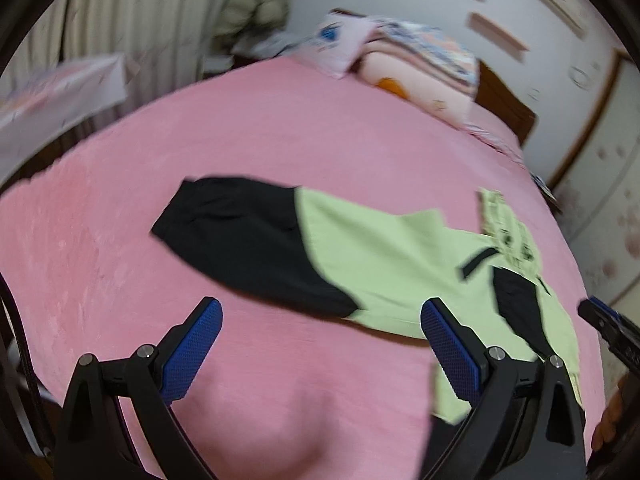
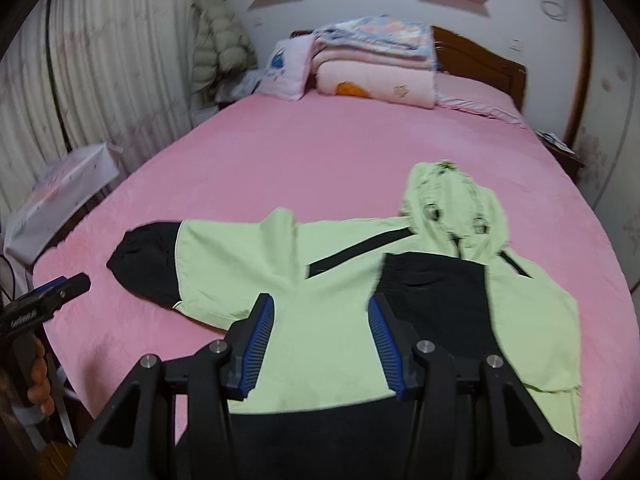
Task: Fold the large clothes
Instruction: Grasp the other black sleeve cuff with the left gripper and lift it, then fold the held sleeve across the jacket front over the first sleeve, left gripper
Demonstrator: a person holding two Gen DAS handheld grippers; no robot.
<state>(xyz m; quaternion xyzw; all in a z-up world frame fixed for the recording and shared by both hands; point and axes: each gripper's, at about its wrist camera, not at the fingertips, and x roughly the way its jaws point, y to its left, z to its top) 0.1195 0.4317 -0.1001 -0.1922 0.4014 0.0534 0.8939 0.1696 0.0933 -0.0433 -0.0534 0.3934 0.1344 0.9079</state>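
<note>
overhead, both hand-held grippers (left [image 1: 320, 344], right [image 2: 320, 334]) hang spread above the jacket [image 2: 340, 320].

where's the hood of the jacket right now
In the right wrist view the hood lies flat on the pink bed, at the far right end of the green and black jacket, pointing toward the headboard.
</note>
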